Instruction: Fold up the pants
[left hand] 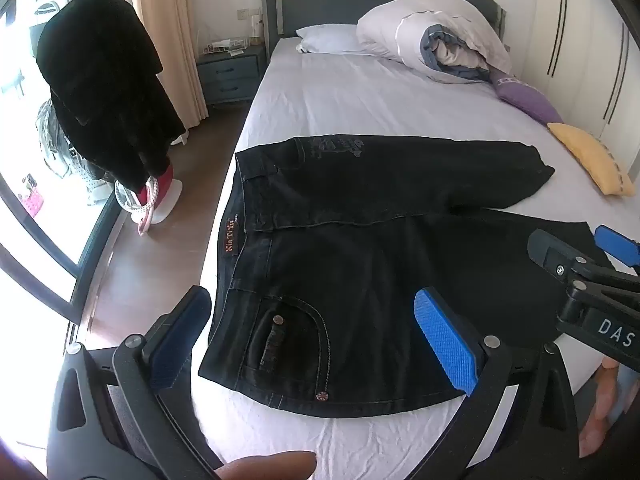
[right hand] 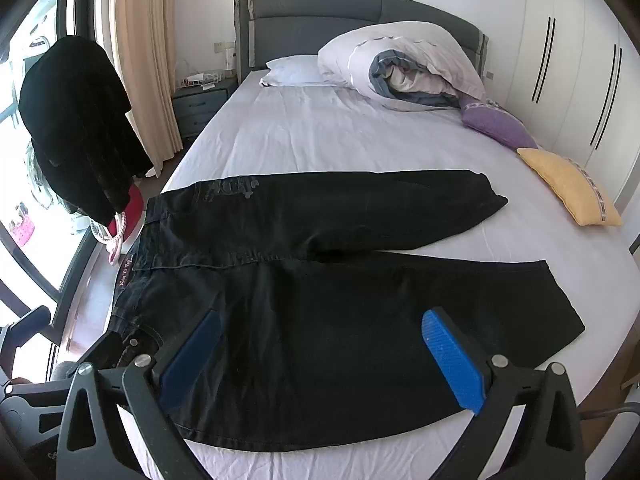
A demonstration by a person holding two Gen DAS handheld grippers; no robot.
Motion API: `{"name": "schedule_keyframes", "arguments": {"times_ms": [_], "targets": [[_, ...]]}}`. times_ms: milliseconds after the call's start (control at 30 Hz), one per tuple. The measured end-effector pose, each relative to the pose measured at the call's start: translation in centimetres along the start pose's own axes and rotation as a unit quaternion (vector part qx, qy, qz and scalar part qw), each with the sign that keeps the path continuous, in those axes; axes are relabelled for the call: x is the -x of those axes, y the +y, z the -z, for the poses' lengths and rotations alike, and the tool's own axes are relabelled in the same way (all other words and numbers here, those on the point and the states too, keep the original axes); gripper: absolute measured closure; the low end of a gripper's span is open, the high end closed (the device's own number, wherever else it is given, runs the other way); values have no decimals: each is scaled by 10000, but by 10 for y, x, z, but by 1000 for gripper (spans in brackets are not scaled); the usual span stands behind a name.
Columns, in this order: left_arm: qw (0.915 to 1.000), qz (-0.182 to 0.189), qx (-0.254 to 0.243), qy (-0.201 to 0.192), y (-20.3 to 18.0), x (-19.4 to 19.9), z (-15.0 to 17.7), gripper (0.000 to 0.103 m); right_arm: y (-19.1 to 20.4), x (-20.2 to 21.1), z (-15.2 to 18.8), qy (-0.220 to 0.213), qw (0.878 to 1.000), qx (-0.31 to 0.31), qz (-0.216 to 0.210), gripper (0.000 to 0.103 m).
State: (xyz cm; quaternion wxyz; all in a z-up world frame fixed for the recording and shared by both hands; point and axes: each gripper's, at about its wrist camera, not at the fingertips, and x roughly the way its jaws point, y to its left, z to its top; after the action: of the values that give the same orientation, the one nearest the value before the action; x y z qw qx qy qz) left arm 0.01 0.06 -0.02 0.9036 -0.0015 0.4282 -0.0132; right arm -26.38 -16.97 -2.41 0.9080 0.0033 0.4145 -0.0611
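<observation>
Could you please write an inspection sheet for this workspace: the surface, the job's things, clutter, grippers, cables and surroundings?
Surface: bed with a pale, lightly creased sheet.
Job's things: black pants laid flat across the bed, unfolded, legs apart, waistband toward the window side.
Clutter: rolled duvet, white pillow, purple cushion, yellow cushion, all at the far part of the bed, apart from the pants.
Grippers: left gripper and right gripper open above the pants, holding nothing.
Cables: nothing seen.
Surroundings: nightstand, curtain, dark garment hanging by the window, white wardrobe.
</observation>
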Motion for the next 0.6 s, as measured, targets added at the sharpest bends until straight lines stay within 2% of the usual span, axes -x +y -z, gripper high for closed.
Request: {"name": "schedule_keyframes", "arguments": {"times_ms": [467,533,600], "targets": [[10000,-14,7,-4,12,0,-2,0,0,-1,2,8,10000,9,5,0],[10000,-61,-51,-20,-4,1,1,0,0,-2,2,21,10000,15,17,0],[10000,-61,-53,-17,-4,1,1,0,0,-3,3,22,10000,11,16,0]]}}
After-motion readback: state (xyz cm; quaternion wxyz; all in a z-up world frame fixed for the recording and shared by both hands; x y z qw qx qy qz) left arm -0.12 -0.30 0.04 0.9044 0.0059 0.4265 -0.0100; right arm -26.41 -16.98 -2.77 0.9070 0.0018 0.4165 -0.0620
